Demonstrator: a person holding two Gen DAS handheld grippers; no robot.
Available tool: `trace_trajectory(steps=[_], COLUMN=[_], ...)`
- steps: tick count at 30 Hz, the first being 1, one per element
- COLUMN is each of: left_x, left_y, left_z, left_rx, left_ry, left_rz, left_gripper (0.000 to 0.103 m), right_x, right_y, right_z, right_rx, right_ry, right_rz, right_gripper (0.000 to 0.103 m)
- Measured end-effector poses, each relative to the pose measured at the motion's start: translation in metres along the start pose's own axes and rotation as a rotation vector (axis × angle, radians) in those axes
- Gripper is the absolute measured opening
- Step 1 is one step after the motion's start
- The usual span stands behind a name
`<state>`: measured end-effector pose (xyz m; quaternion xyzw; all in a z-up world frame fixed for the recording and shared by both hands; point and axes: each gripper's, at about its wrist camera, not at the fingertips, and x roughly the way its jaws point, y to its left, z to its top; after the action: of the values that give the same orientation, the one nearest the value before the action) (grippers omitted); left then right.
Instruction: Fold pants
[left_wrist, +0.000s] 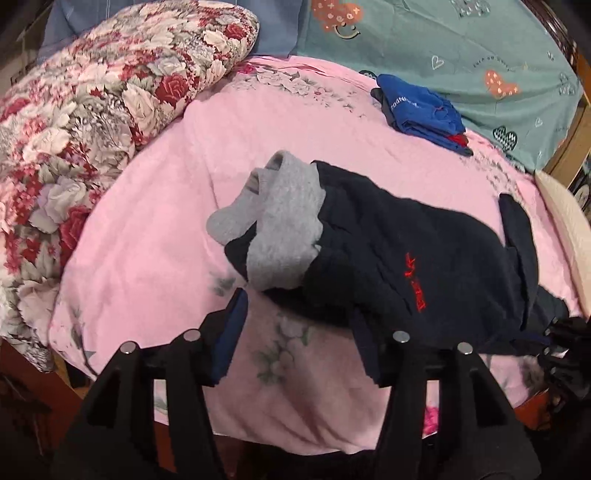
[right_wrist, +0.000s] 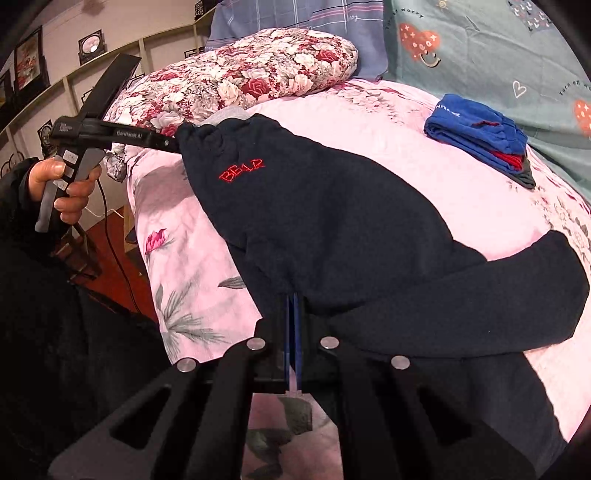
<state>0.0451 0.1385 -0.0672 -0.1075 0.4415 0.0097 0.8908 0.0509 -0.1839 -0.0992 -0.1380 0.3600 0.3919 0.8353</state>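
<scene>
Dark navy pants with a grey fleece lining and red "BEAR" stitching lie on the pink bedspread. In the left wrist view my left gripper is open, its fingers spread beside the pants' near edge. In the right wrist view the left gripper reaches the waistband of the pants; whether it touches is unclear. My right gripper is shut on the near edge of the pants, with dark cloth between its blue pads.
A floral quilt roll lies at the left. A folded blue and red pile of clothes sits at the back right beside a teal pillow. The bed's near edge drops to a red floor.
</scene>
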Motion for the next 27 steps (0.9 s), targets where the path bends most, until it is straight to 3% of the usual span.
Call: trace_trajectory(steps=[8,9,13,16,18,19,22,24,27], left_x=[-0.008,-0.010,-0.006,0.006,0.018,0.022,0.022,0.022,0.016], left_y=[0.003,0.003,0.011,0.013,0.022,0.025,0.022,0.019,0.015], left_z=[0.004,0.003,0.001,0.002,0.003,0.004,0.012,0.015,0.023], left_rx=[-0.138,-0.142,-0.227,-0.252,-0.310,-0.351,-0.352,-0.347,-0.326], left_ry=[0.083,0.078,0.097,0.112,0.127,0.123,0.096,0.094,0.063], left_rz=[-0.189,-0.204,-0.276,-0.253,-0.253,-0.279,-0.297,-0.311,-0.319], left_gripper=[0.069,0.074,0.075,0.075,0.068,0.053,0.024,0.016,0.014], right_x=[0.001,0.002,0.003,0.003,0.002,0.002,0.002,0.001,-0.001], right_y=[0.001,0.001,-0.001,0.000,0.000,-0.001,-0.001,-0.001,0.000], right_z=[-0.005,-0.004,-0.002,-0.002,-0.003,-0.003,-0.003,-0.003,-0.004], right_rx=[0.023,0.024,0.032,0.029,0.029,0.033,0.039,0.042,0.048], right_ry=[-0.007,-0.008,-0.011,-0.011,-0.012,-0.012,-0.013,-0.018,-0.023], right_rz=[0.007,0.008,0.014,0.009,0.009,0.011,0.011,0.012,0.017], right_gripper=[0.002,0.002,0.002,0.003,0.003,0.003,0.003,0.003,0.003])
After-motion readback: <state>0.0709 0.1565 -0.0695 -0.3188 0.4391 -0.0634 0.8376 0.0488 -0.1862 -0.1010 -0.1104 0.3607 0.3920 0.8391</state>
